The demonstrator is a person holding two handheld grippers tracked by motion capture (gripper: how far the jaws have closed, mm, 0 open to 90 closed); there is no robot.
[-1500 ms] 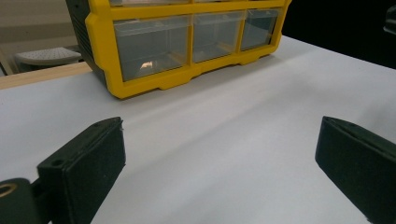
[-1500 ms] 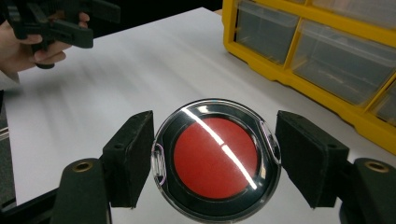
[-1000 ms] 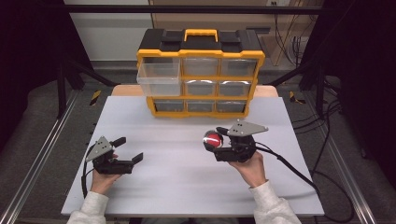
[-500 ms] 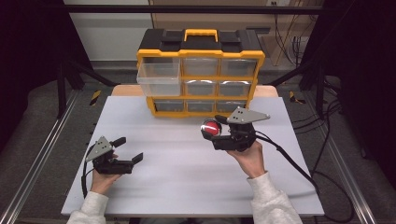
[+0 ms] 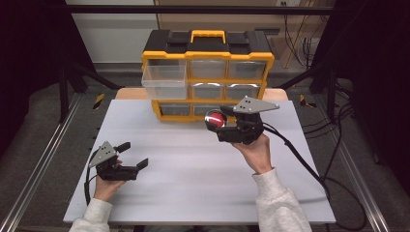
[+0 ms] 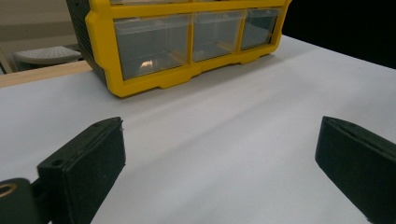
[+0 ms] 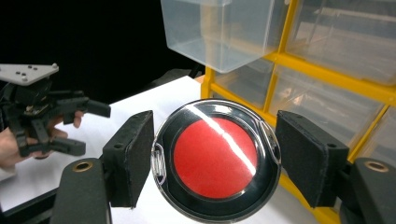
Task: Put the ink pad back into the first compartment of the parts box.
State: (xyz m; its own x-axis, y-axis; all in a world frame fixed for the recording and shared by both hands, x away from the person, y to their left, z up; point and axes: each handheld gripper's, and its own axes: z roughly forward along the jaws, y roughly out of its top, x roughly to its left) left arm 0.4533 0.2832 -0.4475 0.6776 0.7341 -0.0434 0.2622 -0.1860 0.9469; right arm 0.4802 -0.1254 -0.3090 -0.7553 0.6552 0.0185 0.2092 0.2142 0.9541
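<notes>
R gripper (image 5: 216, 121) is clamped on a round tin (image 5: 215, 119), 1 pad on each side of its rim; in the right gripper view the tin (image 7: 215, 158) sits squarely between the 2 black pads, lid facing the camera. It hangs in the air above the desk (image 5: 193, 164), just in front of the lower rows of the drawer cabinet (image 5: 208, 72).

Tin's look: flat, round, black body w/ a shiny chrome-like edge, clear lid w/ a red disc under it, a bright glare streak across the top. Small clasp-like marks at the rim on both sides. Looks rigid and smooth, so the grip is on a hard edge, not a soft one.

Progress, as I read it: pickup is done, tin is off the desk and near the cabinet. 1 clear drawer (image 5: 164, 81) at the top-left of the cabinet stands pulled out and looks empty, prob. the target; in the right gripper view that drawer (image 7: 219, 28) is above and a bit left of the tin. Left to do: bring the tin up and over the drawer's front wall, let go, then likely push the drawer shut.

L gripper (image 5: 131, 157) rests low on the desk at the near left, well apart from the tin, jaws spread wide w/ nothing between them; the left gripper view has bare desk between its 2 pads and the cabinet's bottom row beyond.
</notes>
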